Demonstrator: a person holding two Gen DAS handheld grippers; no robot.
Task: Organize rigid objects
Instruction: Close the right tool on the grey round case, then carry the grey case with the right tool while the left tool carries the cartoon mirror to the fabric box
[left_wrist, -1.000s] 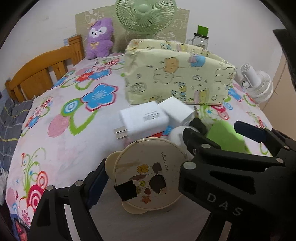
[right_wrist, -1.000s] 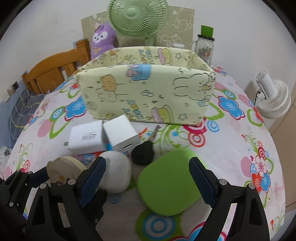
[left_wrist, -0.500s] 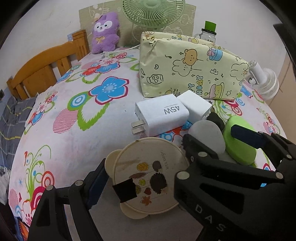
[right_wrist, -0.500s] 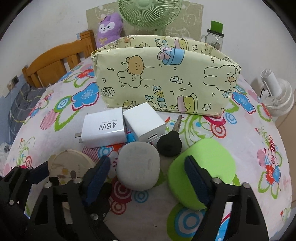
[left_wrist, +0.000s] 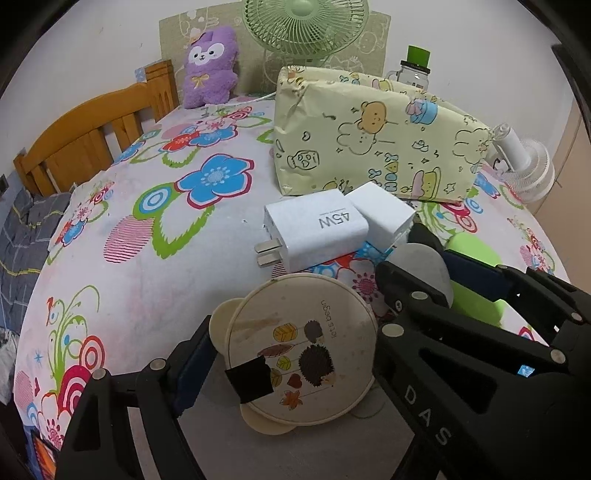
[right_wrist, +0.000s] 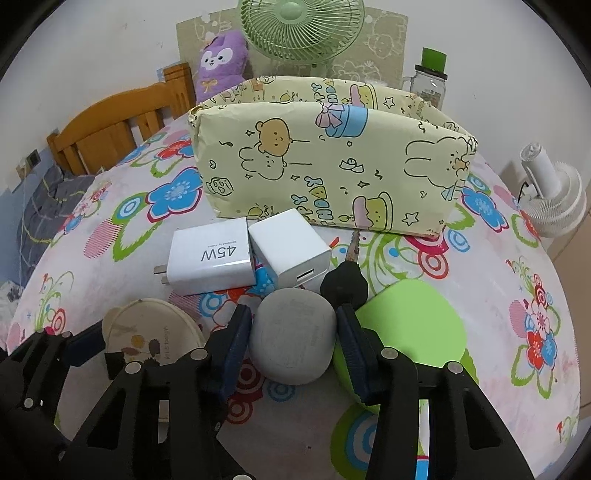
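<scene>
My left gripper (left_wrist: 291, 354) is shut on a round cream case with hedgehog art (left_wrist: 301, 354), low over the table. My right gripper (right_wrist: 291, 343) has its blue pads against both sides of a grey rounded case (right_wrist: 291, 336). A white 45W charger (right_wrist: 210, 260), a white cube charger (right_wrist: 291, 251), a black-headed key (right_wrist: 345, 282) and a green case (right_wrist: 410, 321) lie just behind and beside it. The yellow cartoon storage box (right_wrist: 332, 170) stands open behind them. The cream case also shows at the left of the right wrist view (right_wrist: 147, 332).
The round table has a floral cloth (left_wrist: 147, 258). A green fan (right_wrist: 301, 29), a purple plush (right_wrist: 221, 62) and a jar with a green lid (right_wrist: 428, 83) stand at the back. A small white fan (right_wrist: 554, 199) is at the right; a wooden chair (left_wrist: 92, 133) at the left.
My right gripper has moved left from the green case to the grey case and closed its fingers onto it. My left gripper has kept the cream case and shifted a little.
</scene>
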